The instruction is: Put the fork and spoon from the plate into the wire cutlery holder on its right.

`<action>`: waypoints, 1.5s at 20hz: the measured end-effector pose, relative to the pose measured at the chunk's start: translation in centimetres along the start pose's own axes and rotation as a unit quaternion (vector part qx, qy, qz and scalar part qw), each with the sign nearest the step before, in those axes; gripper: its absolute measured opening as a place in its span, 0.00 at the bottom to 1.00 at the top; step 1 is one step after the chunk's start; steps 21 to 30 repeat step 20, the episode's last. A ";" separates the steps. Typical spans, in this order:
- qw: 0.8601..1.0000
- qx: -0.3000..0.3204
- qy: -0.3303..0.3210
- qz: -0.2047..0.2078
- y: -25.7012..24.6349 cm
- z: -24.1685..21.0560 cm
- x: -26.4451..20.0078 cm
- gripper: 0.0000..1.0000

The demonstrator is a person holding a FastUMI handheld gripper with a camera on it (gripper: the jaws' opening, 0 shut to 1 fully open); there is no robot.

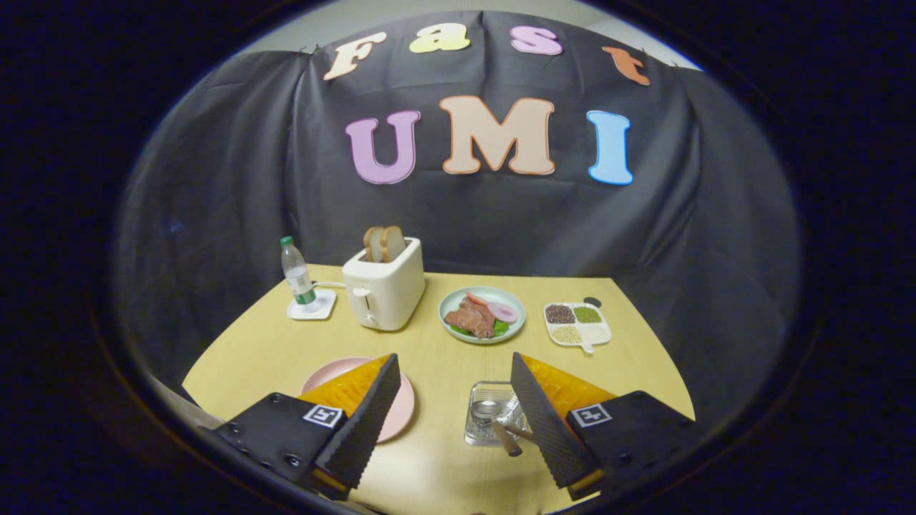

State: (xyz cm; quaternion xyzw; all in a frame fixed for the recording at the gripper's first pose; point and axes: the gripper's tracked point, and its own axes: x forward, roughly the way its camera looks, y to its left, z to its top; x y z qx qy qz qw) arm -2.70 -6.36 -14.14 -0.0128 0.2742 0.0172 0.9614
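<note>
The gripper (453,390) stands wide open, its fingers apart and holding nothing. Beside the right finger sits the wire cutlery holder (488,411), with a spoon (488,410) and wooden handles (507,438) in it. Left of the holder lies the pink plate (401,408), partly behind the left finger. Beyond the holder sit a green plate of food (481,315), a toaster (383,292) and a water bottle (296,272).

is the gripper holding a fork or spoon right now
No, the fingers stand wide apart with bare table between them, and wooden-handled cutlery already sits in the wire holder.
</note>
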 end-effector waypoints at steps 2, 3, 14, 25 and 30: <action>0.999 0.007 -0.033 -0.005 0.5 1.1 -0.3 0.99; 0.999 0.011 -0.050 -0.009 0.9 1.7 -0.4 0.99; 0.981 0.014 -0.189 -0.034 1.9 7.9 -2.5 0.99; 0.977 0.008 -0.213 -0.033 1.9 9.0 -3.3 0.99; 0.977 0.008 -0.213 -0.033 1.9 9.0 -3.3 0.99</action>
